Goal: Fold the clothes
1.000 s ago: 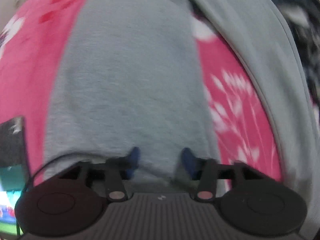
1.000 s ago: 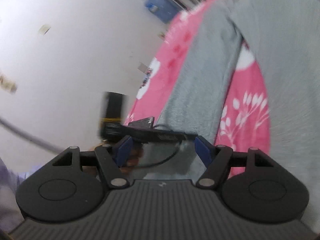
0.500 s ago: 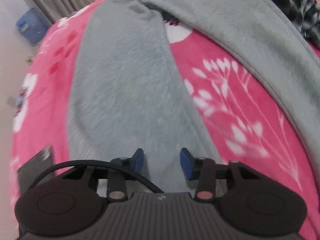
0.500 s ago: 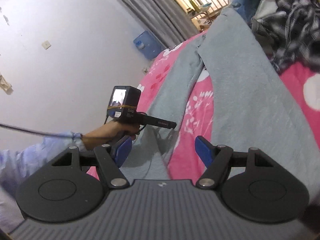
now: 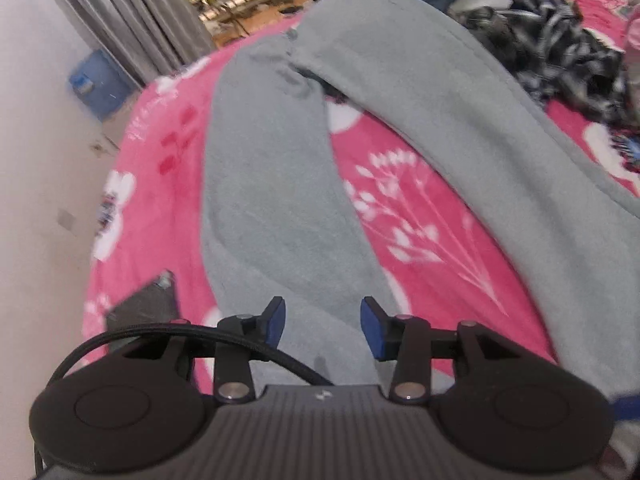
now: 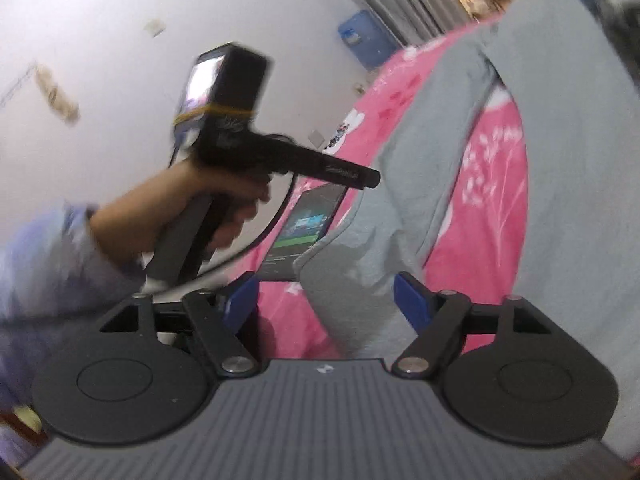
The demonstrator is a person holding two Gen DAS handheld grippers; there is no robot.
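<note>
Grey fleece trousers [image 5: 272, 168] lie spread in a V on a pink flowered blanket [image 5: 416, 216], the waist at the far end. My left gripper [image 5: 322, 326] hovers above the hem end of the left leg. Its jaws are opening, and nothing is pinched between the blue pads [image 5: 276, 322]. In the right wrist view a hand [image 6: 224, 200] holds that left gripper [image 6: 360, 176] up over the blanket. My right gripper [image 6: 326, 302] is low, near the same leg's hem [image 6: 352, 264]. Its jaws are opening too, and they hold nothing.
A phone [image 5: 148, 304] with a lit screen [image 6: 308, 228] lies on the blanket beside the hem. A white wall [image 5: 40, 200] runs along the bed's left side. Beyond are a blue container [image 5: 100, 84] and grey curtains [image 5: 132, 12]. Piled clothes [image 5: 560, 48] lie at the far right.
My left gripper has lifted and drawn back from the grey leg, so more of the bed shows. In the right wrist view the hand with the left gripper has come closer, and the right jaws stand wider.
</note>
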